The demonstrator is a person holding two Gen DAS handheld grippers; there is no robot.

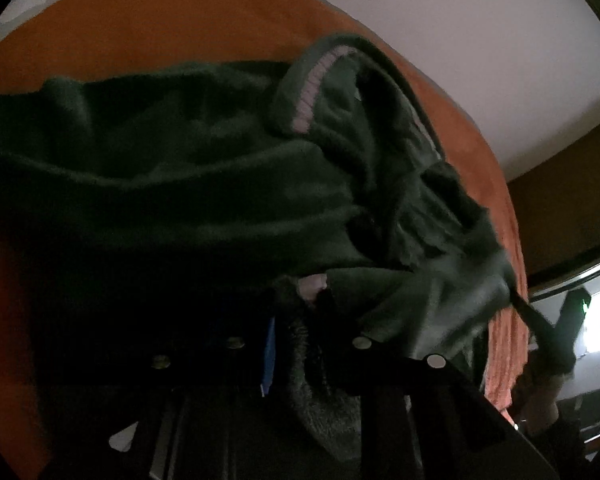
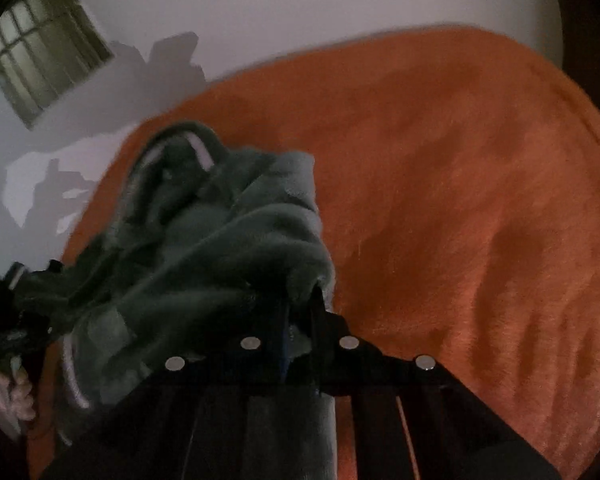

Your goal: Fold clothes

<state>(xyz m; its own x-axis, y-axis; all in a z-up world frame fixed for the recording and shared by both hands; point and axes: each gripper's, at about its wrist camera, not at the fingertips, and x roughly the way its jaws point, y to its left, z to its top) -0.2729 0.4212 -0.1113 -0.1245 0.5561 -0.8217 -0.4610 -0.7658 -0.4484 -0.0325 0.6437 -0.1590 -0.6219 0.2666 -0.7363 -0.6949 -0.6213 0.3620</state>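
A dark green fleece garment (image 1: 180, 160) with pale pink trim (image 1: 312, 92) is held up over an orange blanket (image 1: 140, 20). My left gripper (image 1: 300, 320) is shut on a bunched edge of it, and fabric hangs down between the fingers. In the right wrist view the garment (image 2: 204, 248) is crumpled to the left, and my right gripper (image 2: 300, 312) is shut on a fold of it. The cloth stretches between the two grippers. My right gripper (image 1: 528, 308) shows at the right edge of the left wrist view. My left gripper (image 2: 16, 308) shows at the far left, with a hand (image 2: 12, 396) below it.
The orange blanket (image 2: 460, 200) covers the whole surface under the garment. A pale wall (image 1: 460, 40) stands behind it. A barred window (image 2: 40, 48) is at the upper left in the right wrist view. Dark furniture (image 1: 560, 208) borders the blanket on the right.
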